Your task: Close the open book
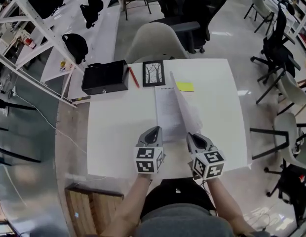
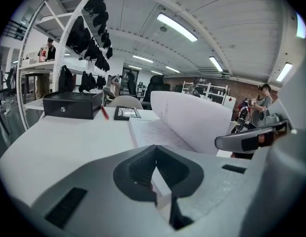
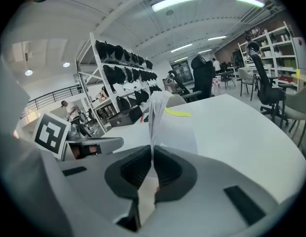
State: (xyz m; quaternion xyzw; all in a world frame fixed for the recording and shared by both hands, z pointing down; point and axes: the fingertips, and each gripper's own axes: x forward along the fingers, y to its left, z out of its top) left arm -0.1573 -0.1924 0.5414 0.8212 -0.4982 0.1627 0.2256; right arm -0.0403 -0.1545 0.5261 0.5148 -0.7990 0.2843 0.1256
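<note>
No legible text anywhere; handwriting on a page of the open book (image 1: pixel 168 110) too small.

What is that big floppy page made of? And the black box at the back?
The lifted page looks like thin, matte white paper: it curves and stands bent without creasing. The black box seems hard, maybe metal or plastic, with crisp edges and a faint sheen; the look doesn't settle which.
</note>
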